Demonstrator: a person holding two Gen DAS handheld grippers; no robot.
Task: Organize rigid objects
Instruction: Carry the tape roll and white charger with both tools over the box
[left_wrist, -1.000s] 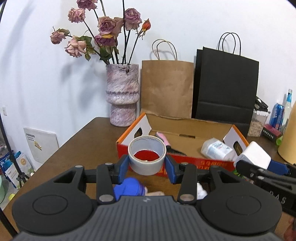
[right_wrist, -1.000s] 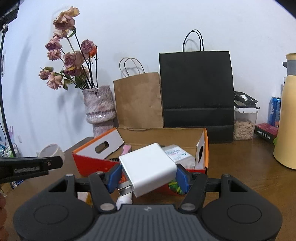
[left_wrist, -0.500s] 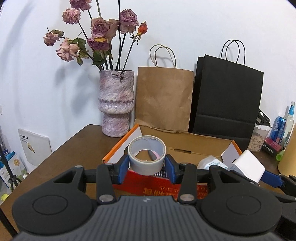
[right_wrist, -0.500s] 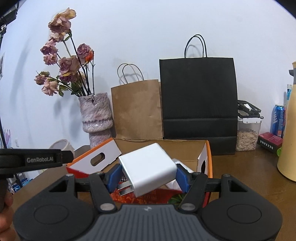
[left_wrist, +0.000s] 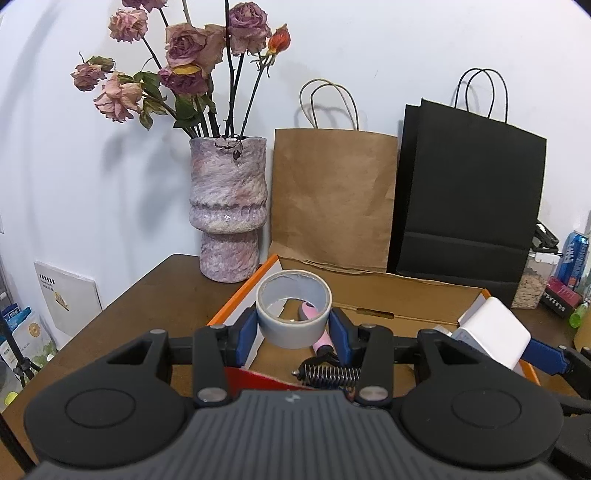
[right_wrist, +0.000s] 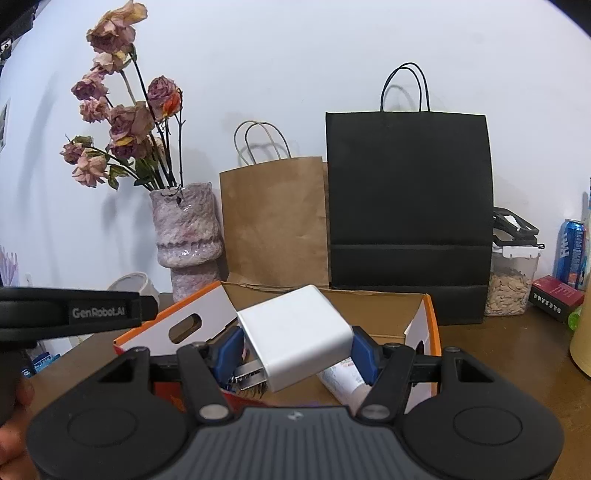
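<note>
**A:** How far along is the sorting?

**B:** Partly done, I'd judge. The open orange-and-white cardboard box (left_wrist: 413, 306), low centre of the left wrist view, already holds a pink-handled brush with a black bristle head (left_wrist: 320, 341). In the right wrist view a white plastic bottle (right_wrist: 341, 376) lies on the box floor, bottom centre.

**A:** And the grippers?

**B:** Both loaded. The left gripper (left_wrist: 294, 334) has its blue pads clamped on a grey roll of duct tape (left_wrist: 293, 314), held over the box's near left corner. The right gripper (right_wrist: 295, 352) is clamped on a white square plug-in charger (right_wrist: 295, 332), tilted, prongs pointing lower left, also above the box.

**A:** So what's left?

**B:** Probably lowering and releasing both. Whether more items wait on the brown wooden table (left_wrist: 147, 295), I can't tell.
</note>
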